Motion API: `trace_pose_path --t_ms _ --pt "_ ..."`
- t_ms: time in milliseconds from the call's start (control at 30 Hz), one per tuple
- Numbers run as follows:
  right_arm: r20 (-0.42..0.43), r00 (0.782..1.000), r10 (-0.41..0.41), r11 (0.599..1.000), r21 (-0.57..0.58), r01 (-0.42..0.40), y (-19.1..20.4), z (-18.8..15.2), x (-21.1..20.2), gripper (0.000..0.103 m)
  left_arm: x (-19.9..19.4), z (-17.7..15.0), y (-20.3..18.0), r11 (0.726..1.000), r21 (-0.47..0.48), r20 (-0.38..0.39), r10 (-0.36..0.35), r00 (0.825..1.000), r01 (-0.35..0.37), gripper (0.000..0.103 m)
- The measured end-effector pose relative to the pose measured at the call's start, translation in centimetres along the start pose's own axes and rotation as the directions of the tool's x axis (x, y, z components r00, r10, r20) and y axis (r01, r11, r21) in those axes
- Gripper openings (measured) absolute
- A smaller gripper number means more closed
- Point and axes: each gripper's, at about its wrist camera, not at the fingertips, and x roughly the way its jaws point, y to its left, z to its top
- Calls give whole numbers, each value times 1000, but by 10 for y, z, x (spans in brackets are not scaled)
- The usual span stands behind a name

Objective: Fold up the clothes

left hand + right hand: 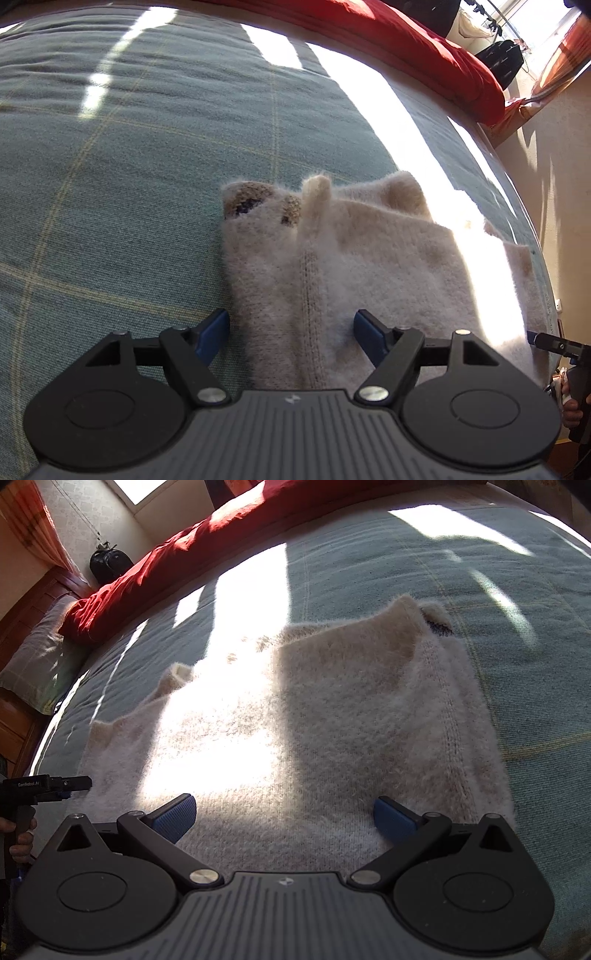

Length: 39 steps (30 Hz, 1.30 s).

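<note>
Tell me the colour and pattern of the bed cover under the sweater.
The bed cover is muted grey-green with thin yellowish check lines, clearest in the left wrist view.

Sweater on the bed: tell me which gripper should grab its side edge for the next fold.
Left, probably. The left gripper stands open astride the sweater's side edge; the right gripper is open over its middle.

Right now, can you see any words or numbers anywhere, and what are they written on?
"GenRobot.AI" is printed in small pale letters on the black body of the other gripper at the left edge of the right wrist view.
A small pale logo mark sits on the grey ribbed gripper housing; it is a symbol, not readable letters.
Nothing readable shows on the fluffy cream knitted sweater or the green checked bedspread.
</note>
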Motion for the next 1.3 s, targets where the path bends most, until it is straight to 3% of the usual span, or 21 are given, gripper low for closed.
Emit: trace_pose_path --t_ms 233,500,733,900,1033,1167,1300 --pt "-9 1000 -28 1000 -14 28 4 0 0 103 14 14 -5 1000 21 -3 6 1000 -6 75" --pt "-8 999 -37 999 -23 37 7 0 1 103 4 -10 -1 998 -10 -24 -65 998 65 77" --pt "-7 999 -53 999 -1 53 13 4 -1 103 -7 -29 1 997 -28 -30 -76 997 75 77" --pt "34 996 81 996 -32 -80 39 22 -8 103 -2 -25 -3 998 -29 -44 -56 997 55 78" --pt "9 974 227 973 -53 -226 56 39 9 103 0 -24 -4 999 -24 -54 -45 998 44 78" --pt "-40 987 154 988 -9 -155 42 47 36 103 -1 -24 -4 999 -16 -53 -46 998 45 79" --pt "11 989 146 988 49 -146 7 51 26 103 1 -24 -6 999 -6 -54 -45 997 45 79"
